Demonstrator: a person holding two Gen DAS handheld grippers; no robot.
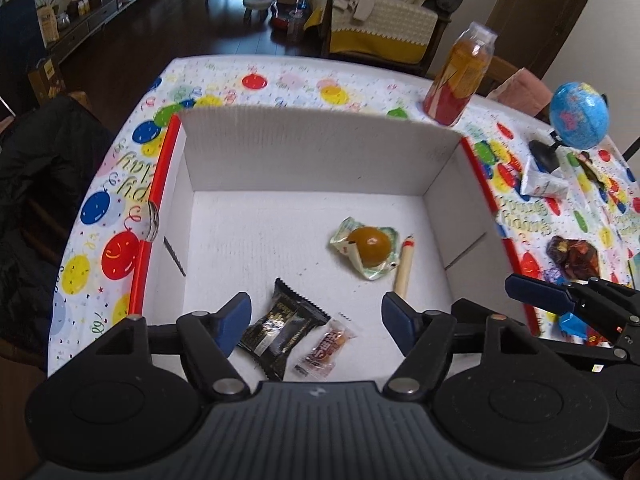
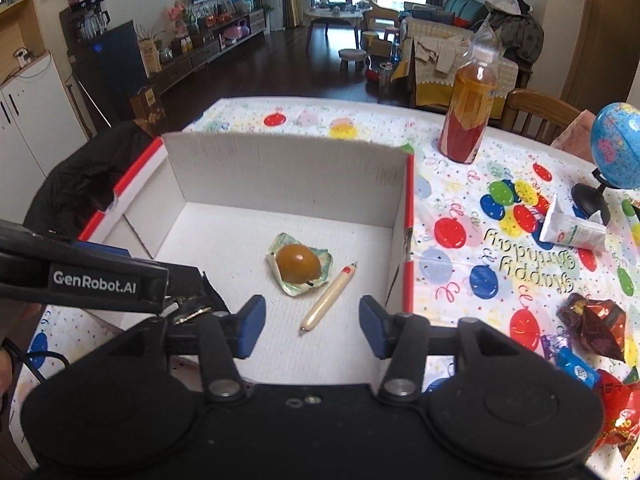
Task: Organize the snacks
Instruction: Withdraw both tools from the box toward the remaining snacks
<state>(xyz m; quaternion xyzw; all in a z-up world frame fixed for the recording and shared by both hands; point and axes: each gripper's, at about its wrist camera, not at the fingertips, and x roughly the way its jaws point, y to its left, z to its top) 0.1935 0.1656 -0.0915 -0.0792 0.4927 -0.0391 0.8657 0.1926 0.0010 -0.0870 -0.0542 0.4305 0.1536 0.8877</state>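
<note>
Both claws over the white cardboard box [image 1: 304, 152], jaws spread, nothing between the pads: left gripper [image 1: 316, 322] released above the black snack packet [image 1: 280, 330], right gripper [image 2: 312, 330] released above the sausage stick [image 2: 328, 298]. Risk one, judged: collision of the two tools, since the right gripper's finger already shows at the right edge of the left wrist view and the left gripper's arm crosses the left of the right wrist view; cause, both working the same near end of the box. Risk two: light wrappers such as the small clear-wrapped candy [image 1: 326, 348] dragged or flicked out by a low pad on withdrawal. Risk three: a box wall caught and the box shoved across the balloon-print tablecloth [image 2: 480, 216] toward the upright drink bottle [image 2: 470, 108], upper right, tall and likely easy to topple. Risk four: shiny, crinkled packets still outside the box, lower right of the right wrist view, the brown foil packet [image 2: 596, 326] among them, likely to slip in a shallow pinch. Condition of contents: four items on the box floor, none stacked; black packet glossy with serrated ends, lower centre; candy just beside it; vacuum-packed brown egg [image 1: 368, 250] in a clear crumpled wrap at centre right; sausage stick pale, slender, lying just beside the egg. Sorting plainly unfinished.
</note>
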